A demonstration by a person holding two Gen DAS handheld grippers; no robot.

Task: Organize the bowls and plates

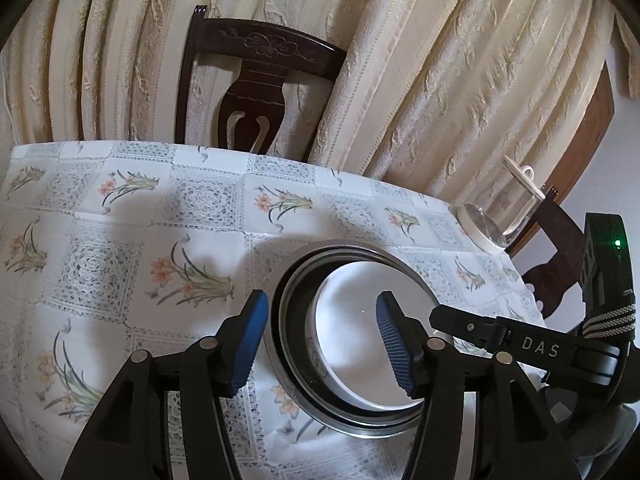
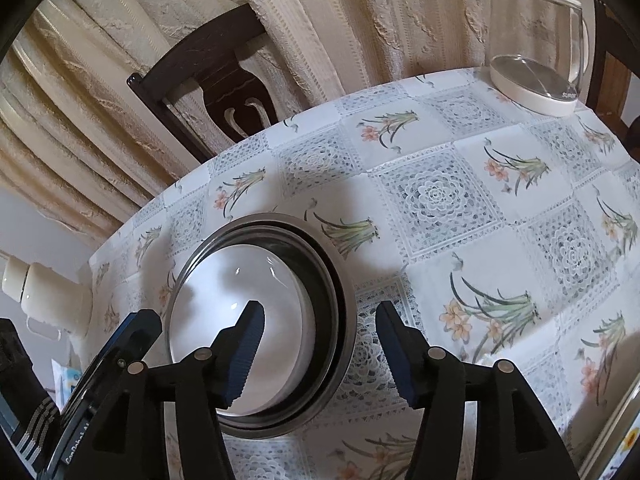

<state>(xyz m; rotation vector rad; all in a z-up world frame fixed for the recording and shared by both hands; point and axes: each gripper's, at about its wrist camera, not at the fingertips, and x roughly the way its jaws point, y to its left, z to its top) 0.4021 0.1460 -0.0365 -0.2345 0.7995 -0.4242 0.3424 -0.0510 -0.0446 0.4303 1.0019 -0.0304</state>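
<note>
Since both grippers straddle opposite walls of the nested stack, a two-sided lift seems intended: left gripper (image 1: pixel 322 332) and right gripper (image 2: pixel 320 338) are wide open, holding nothing, each with one finger over the white bowl (image 1: pixel 352 320) inside the steel bowl (image 1: pixel 292 276)

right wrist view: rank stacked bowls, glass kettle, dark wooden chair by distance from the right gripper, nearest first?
From the right gripper, which is open:
1. Stacked bowls: directly below the fingers, the left finger over the white inner bowl, on the floral tablecloth.
2. Glass kettle: far right corner of the table.
3. Dark wooden chair: beyond the table's far edge, on the left, against the curtain.
</note>
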